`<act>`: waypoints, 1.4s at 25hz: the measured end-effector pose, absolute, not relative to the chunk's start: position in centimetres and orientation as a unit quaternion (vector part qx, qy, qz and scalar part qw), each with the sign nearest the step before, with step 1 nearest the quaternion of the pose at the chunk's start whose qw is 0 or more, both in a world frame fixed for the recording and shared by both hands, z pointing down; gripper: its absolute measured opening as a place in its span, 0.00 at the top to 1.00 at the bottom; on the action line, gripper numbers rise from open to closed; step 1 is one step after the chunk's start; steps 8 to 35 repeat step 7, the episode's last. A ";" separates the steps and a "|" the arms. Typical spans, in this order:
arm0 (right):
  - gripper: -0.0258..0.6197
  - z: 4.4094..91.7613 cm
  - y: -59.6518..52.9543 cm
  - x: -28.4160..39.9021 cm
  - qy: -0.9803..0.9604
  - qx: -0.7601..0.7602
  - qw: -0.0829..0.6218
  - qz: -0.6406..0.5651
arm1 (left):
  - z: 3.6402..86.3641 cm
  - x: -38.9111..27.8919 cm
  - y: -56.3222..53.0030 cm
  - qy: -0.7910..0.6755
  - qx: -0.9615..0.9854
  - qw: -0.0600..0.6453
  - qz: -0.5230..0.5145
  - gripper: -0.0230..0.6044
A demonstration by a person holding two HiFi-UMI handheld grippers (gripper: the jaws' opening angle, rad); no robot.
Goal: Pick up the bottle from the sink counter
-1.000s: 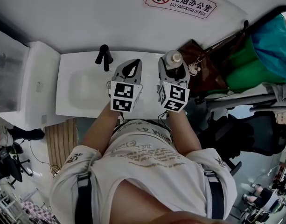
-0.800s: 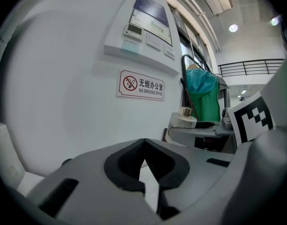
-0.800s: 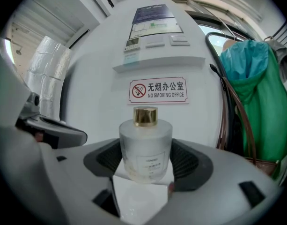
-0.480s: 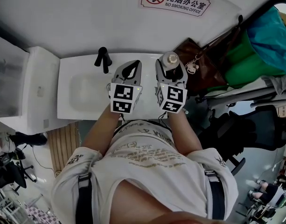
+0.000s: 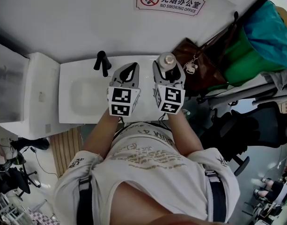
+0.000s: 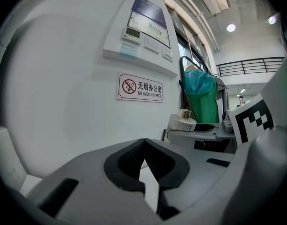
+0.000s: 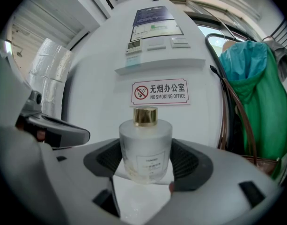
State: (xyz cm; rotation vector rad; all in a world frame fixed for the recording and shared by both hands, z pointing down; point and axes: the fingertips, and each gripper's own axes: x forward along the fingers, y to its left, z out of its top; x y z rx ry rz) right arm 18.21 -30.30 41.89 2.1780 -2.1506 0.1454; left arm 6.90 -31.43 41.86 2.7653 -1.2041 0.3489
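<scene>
The bottle (image 7: 145, 144) is directly between the two pads of my right tongs (image 5: 168, 69), and the pads press on its round sides from left and right, so these tongs are clenched on it. It is a short frosted bottle with a gold cap. It stands upright, with its long axis vertical and the cap toward the ceiling, and the grip is on the lower half of the body. I cannot tell if its bottom already leaves the desk (image 5: 68, 69) or only rests on it. I judge that the coming move is a straight lift, and the bottle must stay vertical in the pads.

My left tongs (image 6: 143, 143) hang just beside, on the left of the bottle. Their tips are closed together on nothing, and this hand has no part in the grip.

The desk is white and smooth, with a shallow basin (image 5: 84, 90) at the left and a black tap (image 5: 102, 61) behind it. A brown bag (image 5: 195, 62) lies near the bottle on the right side, and a green and teal bag (image 5: 255, 46) hangs further right. On the white wall above is a no smoking sign (image 5: 170, 1).
</scene>
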 end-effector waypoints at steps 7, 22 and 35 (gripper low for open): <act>0.44 41.8 -30.4 18.2 -0.702 0.709 0.038 0.048 | 41.8 6.8 -31.5 -0.395 0.910 0.048 0.117 0.94; 0.44 41.8 -30.4 18.2 -0.702 0.709 0.038 0.048 | 41.8 6.8 -31.5 -0.395 0.910 0.048 0.117 0.94; 0.44 41.8 -30.4 18.2 -0.702 0.709 0.038 0.048 | 41.8 6.8 -31.5 -0.395 0.910 0.048 0.117 0.94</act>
